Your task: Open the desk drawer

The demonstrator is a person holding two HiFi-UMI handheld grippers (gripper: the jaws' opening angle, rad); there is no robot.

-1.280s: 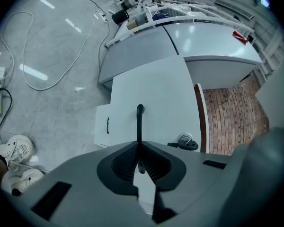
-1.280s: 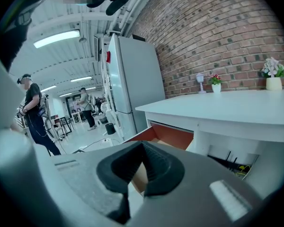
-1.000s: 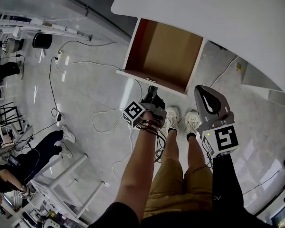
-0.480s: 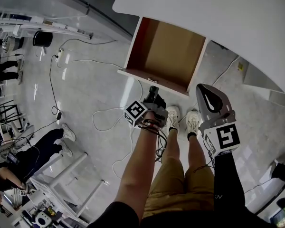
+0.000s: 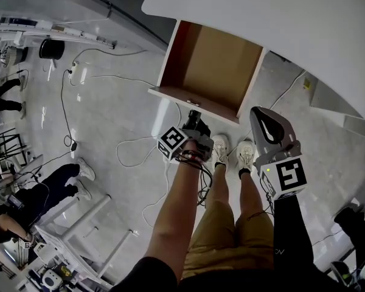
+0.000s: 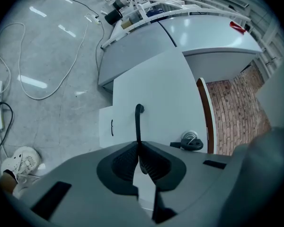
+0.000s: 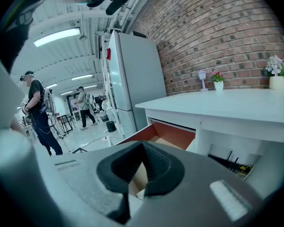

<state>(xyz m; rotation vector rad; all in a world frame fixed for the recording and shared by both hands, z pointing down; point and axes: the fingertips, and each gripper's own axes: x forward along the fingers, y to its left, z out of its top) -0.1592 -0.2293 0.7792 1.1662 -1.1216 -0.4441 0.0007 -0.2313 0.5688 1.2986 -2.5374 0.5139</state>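
The drawer (image 5: 216, 66) stands pulled out from under the white desk (image 5: 280, 17), its brown inside bare. In the left gripper view the thin black handle (image 6: 137, 122) on the white drawer front (image 6: 151, 89) runs down between the pads. My left gripper (image 5: 194, 119) (image 6: 139, 148) is shut on that handle at the middle of the drawer's front edge. My right gripper (image 5: 263, 121) (image 7: 143, 145) hangs to the right of the drawer's front corner, shut on nothing. Past its jaws I see the drawer's red side (image 7: 168, 132).
White cables (image 5: 134, 148) loop over the glossy floor left of my shoes (image 5: 231, 154). A white table frame (image 5: 85, 224) and a seated person (image 5: 42, 193) are at the lower left. A tall fridge (image 7: 132, 79) and people stand beyond the desk; small flower pots (image 7: 277, 77) sit on it.
The drawer and both grippers stand much as before. A person's legs have come into the bottom right of the head view.
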